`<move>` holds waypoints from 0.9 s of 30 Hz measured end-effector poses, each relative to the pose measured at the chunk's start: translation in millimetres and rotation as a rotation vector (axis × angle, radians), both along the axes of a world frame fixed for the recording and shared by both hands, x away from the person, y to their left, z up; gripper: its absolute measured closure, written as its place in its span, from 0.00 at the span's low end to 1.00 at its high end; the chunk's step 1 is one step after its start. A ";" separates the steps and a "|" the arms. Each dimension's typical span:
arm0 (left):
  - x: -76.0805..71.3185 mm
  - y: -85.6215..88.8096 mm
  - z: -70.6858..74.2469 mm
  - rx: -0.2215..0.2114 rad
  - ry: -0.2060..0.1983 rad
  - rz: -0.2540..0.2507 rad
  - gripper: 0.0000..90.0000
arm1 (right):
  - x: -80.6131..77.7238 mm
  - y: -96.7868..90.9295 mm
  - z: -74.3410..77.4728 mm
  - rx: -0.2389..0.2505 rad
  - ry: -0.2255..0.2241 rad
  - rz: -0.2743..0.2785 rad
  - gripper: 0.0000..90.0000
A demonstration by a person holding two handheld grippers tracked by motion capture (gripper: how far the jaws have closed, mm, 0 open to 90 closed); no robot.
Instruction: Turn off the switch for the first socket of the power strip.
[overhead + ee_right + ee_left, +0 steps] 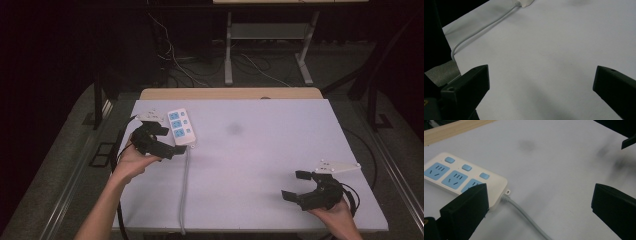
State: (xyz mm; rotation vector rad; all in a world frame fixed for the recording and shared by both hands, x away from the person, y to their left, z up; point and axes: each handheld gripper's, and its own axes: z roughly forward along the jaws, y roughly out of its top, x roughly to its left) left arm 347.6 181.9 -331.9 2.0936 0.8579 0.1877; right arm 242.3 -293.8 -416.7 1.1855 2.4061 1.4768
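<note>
A white power strip (181, 127) with three blue sockets and blue switches lies flat at the table's far left; the left gripper view shows it close up (461, 177). Its grey cord (184, 190) runs from the near end toward the front edge, and crosses the right gripper view (481, 28). My left gripper (170, 141) is open just left of the strip's near end, and one jaw overlaps the strip's corner in the left gripper view (539, 205). My right gripper (296, 185) is open over bare table at the front right, nothing between its jaws (541, 85).
The white table top (260, 150) has a faint dark smudge (234, 129) near its middle. A wooden strip (230, 93) edges its far side. Beyond it are table legs and loose cables (175, 65) on a dark floor.
</note>
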 end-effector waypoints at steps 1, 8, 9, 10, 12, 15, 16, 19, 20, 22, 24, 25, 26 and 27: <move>1.1 -0.5 0.9 -0.001 0.000 0.001 0.00 | 0.0 0.0 -0.2 -0.001 -0.001 0.001 0.00; 10.7 -3.4 3.9 0.019 0.000 -0.003 0.00 | 0.0 0.0 -0.3 -0.001 0.001 0.000 0.00; 11.9 -3.3 4.0 0.023 0.000 -0.006 0.00 | 0.1 -0.1 -0.4 -0.001 0.002 0.000 0.00; 13.8 -3.5 4.2 0.026 0.000 -0.004 0.00 | 0.1 -0.2 -0.5 -0.001 0.001 0.000 0.00; 16.7 -3.9 4.8 0.034 0.003 -0.002 0.00 | 0.1 -0.3 -0.5 -0.001 0.002 -0.001 0.01; 20.8 -4.4 6.4 0.044 0.004 -0.004 0.00 | 0.0 -0.4 -0.5 -0.002 0.000 -0.002 0.01; 22.4 -4.6 7.4 0.047 0.003 -0.003 0.00 | 0.0 -0.4 -0.6 -0.002 -0.001 -0.003 0.00; 26.0 -5.6 9.5 0.058 0.001 -0.005 0.00 | 0.1 -0.1 -1.0 -0.004 -0.005 0.000 0.00; 26.9 -6.0 9.8 0.059 0.000 -0.005 0.00 | 0.1 0.0 -1.1 -0.004 -0.005 0.000 0.00; 29.9 -6.9 10.8 0.066 0.001 -0.006 0.00 | -0.1 0.3 -1.2 -0.005 -0.006 0.000 0.00; 32.7 -7.6 10.8 0.071 0.000 -0.003 0.01 | -0.2 0.3 -1.0 -0.005 -0.007 0.000 0.00; 34.3 -8.1 10.6 0.073 -0.001 -0.002 0.01 | -0.1 0.3 -1.1 -0.005 -0.007 0.000 0.00; 35.9 -8.2 10.5 0.079 0.000 -0.002 0.01 | -0.1 0.3 -1.1 -0.005 -0.007 -0.001 0.00; 37.0 -8.6 10.1 0.077 0.003 -0.002 0.02 | -0.2 0.3 -1.3 -0.005 -0.007 -0.002 0.00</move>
